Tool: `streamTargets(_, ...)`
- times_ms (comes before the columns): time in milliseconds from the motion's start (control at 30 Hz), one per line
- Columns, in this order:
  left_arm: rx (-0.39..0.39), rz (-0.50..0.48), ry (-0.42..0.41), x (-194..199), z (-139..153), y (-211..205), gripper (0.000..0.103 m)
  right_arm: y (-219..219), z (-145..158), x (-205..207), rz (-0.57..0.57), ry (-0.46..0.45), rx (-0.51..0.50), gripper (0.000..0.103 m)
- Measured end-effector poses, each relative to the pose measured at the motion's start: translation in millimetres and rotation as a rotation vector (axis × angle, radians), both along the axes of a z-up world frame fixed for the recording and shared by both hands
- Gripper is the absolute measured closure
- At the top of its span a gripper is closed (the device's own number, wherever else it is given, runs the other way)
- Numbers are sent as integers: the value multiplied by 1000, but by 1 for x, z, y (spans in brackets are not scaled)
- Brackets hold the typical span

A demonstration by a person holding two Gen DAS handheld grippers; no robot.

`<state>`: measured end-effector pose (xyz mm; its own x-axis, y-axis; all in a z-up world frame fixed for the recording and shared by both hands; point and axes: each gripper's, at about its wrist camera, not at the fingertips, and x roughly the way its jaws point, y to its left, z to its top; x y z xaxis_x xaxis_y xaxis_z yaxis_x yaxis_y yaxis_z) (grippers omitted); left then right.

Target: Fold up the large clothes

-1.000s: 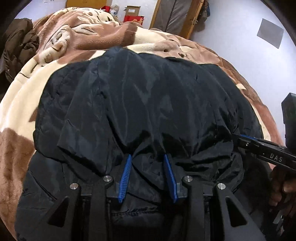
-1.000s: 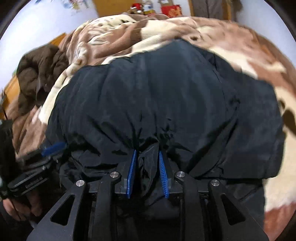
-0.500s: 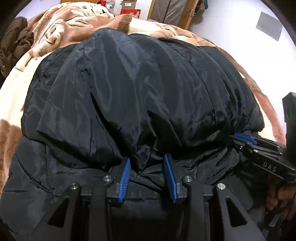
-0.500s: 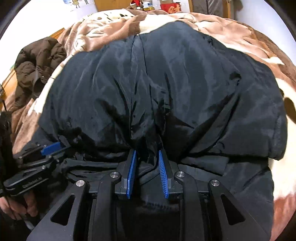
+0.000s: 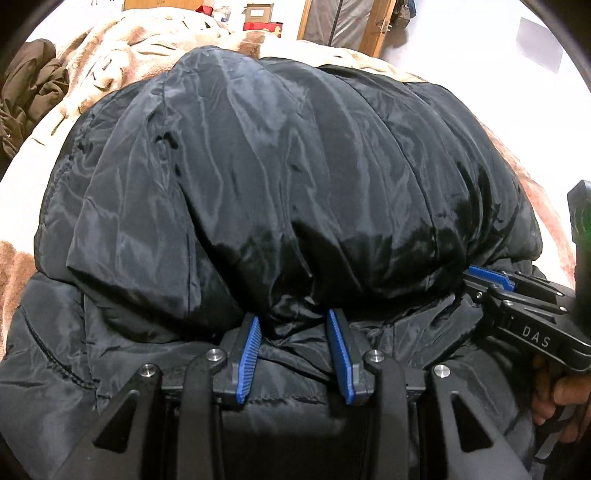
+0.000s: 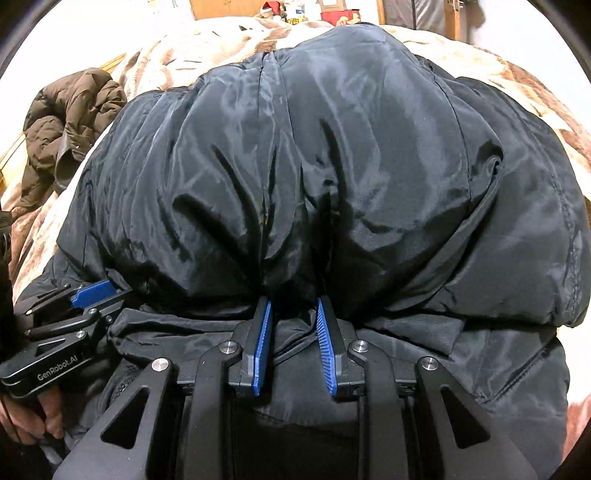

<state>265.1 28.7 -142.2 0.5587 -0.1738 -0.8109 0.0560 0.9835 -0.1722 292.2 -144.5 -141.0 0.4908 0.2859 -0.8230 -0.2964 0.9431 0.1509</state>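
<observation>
A large black padded jacket [image 5: 288,177] lies on a bed, its upper layer folded over toward me and bulging. In the left wrist view my left gripper [image 5: 293,323] is shut on a bunched edge of the jacket, blue pads pressing the cloth from both sides. My right gripper [image 6: 293,312] is shut on another bunch of the same jacket [image 6: 314,166] edge. Each gripper shows in the other's view: the right gripper [image 5: 491,277] at the right edge with a hand behind it, the left gripper [image 6: 92,290] at the lower left.
A brown and cream fleece blanket [image 5: 147,51] covers the bed under the jacket. A brown padded coat [image 6: 70,122] lies crumpled at the left. Boxes [image 5: 258,18] and a wooden door frame stand by the white wall beyond the bed.
Both grippers have come down and drawn the jacket's folded layer toward me. The black cloth now fills more of each view and hides more of the blanket.
</observation>
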Motion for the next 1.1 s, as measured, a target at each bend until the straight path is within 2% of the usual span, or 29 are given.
streamTargets(167, 27, 1, -9, -3, 4, -6, 64, 3, 5, -5, -1, -11, -35, 79)
streamTargets(367, 26, 7, -19, -22, 37, -9, 64, -3, 43, -26, -39, -19, -20, 77)
streamTargets(533, 39, -7, -75, -69, 72, -8, 64, -25, 80, -73, -53, -83, -8, 74)
streamTargets(733, 35, -14, -115, -132, 102, -1, 64, -52, 98, -138, -65, -108, 5, 66)
streamTargets(900, 26, -2, -130, -181, 110, 11, 64, -66, 102, -187, -76, -107, 13, 62)
streamTargets(1100, 44, 26, -111, -219, 108, 21, 64, -82, 98, -231, -77, -102, -4, 59)
